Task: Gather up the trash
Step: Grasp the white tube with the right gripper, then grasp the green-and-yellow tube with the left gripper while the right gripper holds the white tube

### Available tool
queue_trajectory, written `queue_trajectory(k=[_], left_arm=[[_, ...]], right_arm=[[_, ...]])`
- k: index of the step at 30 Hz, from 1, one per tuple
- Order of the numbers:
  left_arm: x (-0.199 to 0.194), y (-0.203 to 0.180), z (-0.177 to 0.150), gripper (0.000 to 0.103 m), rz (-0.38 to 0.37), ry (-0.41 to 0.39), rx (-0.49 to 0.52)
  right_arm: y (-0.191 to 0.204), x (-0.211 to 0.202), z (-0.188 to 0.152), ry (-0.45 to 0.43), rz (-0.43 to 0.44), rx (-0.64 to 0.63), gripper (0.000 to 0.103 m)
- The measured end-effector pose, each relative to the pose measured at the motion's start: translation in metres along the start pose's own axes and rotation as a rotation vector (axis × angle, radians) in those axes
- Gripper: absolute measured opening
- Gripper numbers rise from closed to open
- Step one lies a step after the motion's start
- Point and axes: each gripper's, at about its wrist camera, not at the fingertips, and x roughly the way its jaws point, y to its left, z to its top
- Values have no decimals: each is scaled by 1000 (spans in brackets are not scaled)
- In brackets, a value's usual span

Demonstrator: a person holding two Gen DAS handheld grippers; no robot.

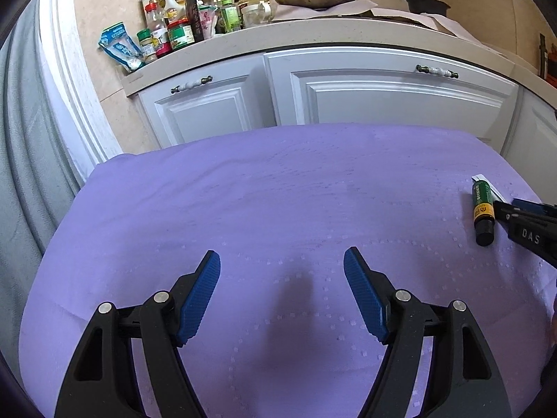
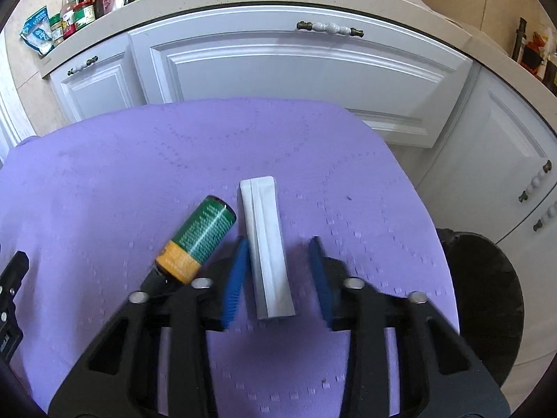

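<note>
My left claw (image 1: 282,271) is spread wide over bare purple cloth (image 1: 278,191). My right claw (image 2: 280,268) straddles the white packet (image 2: 268,244) on the counter; only the left pad looks touching, right one's off it. Green bottle (image 2: 202,237) lies just left. Black bin (image 2: 487,299) off the right edge.

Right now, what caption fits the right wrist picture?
Right gripper straddles a flat white paper packet beside a green-and-yellow bottle on purple cloth.
</note>
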Motion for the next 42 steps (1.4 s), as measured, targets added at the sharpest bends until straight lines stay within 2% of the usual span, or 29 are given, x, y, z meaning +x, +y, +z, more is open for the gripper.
queue_trajectory(k=[5, 11, 22, 30, 35, 40, 42], left_arm=[[0, -8, 3, 72, -22, -4, 13], [-2, -28, 7, 72, -62, -7, 35], [-10, -85, 15, 72, -138, -29, 106], [-5, -124, 25, 72, -145, -40, 157], [7, -136, 29, 72, -135, -21, 174], [21, -145, 31, 72, -157, 34, 198], [26, -149, 31, 65, -175, 58, 210]], right_arm=[[-5, -2, -3, -7, 0, 0, 14], [-28, -16, -14, -24, -21, 37, 14], [-86, -47, -41, -57, -87, 81, 14], [-118, -63, -50, -84, -87, 120, 14], [-133, -65, -53, -91, -83, 135, 14], [-142, -61, -56, -85, -76, 148, 14], [-143, -59, -56, -83, -74, 150, 14]])
